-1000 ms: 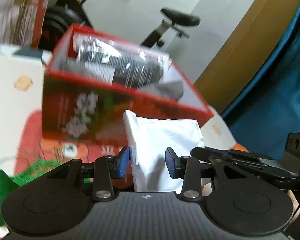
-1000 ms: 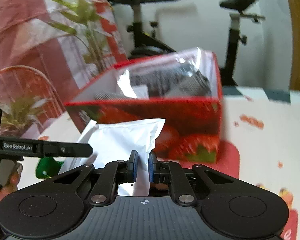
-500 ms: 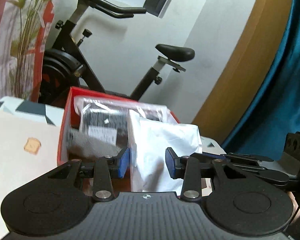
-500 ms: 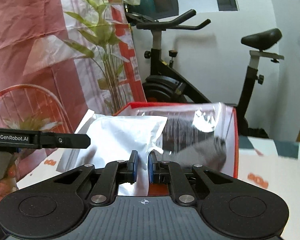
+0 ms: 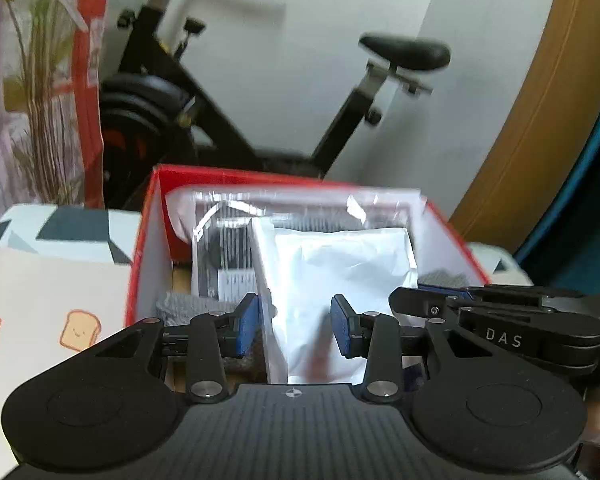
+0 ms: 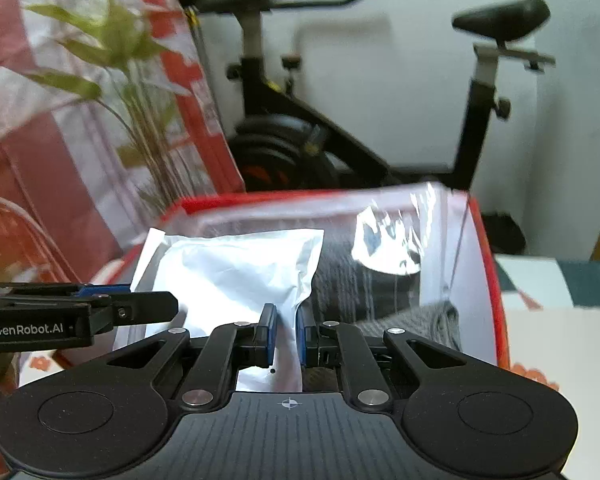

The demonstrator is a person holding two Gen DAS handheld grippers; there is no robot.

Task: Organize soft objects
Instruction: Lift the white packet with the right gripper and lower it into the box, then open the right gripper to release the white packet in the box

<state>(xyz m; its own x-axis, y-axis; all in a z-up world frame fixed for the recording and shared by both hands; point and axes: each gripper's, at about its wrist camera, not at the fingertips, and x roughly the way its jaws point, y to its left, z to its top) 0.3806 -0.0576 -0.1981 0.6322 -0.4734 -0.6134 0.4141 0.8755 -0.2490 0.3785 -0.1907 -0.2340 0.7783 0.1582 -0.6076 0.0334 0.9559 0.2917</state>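
A white soft pouch hangs over the open red box, carried by both grippers. My left gripper is shut on its lower part, a blue pad on each side. My right gripper is shut on a thin fold at the bottom edge of the pouch. The right gripper's fingers reach in from the right in the left wrist view. In the right wrist view the left gripper's fingers come in from the left. Inside the red box lie clear plastic bags holding dark grey knitwear.
An exercise bike stands just behind the box against a white wall. A leafy plant and red-and-white fabric are at the back left. A cartoon-printed cloth covers the surface left of the box. A blue curtain hangs at right.
Both grippers have carried the white pouch up and forward from in front of the box's side to over its open top. The grips have not changed.
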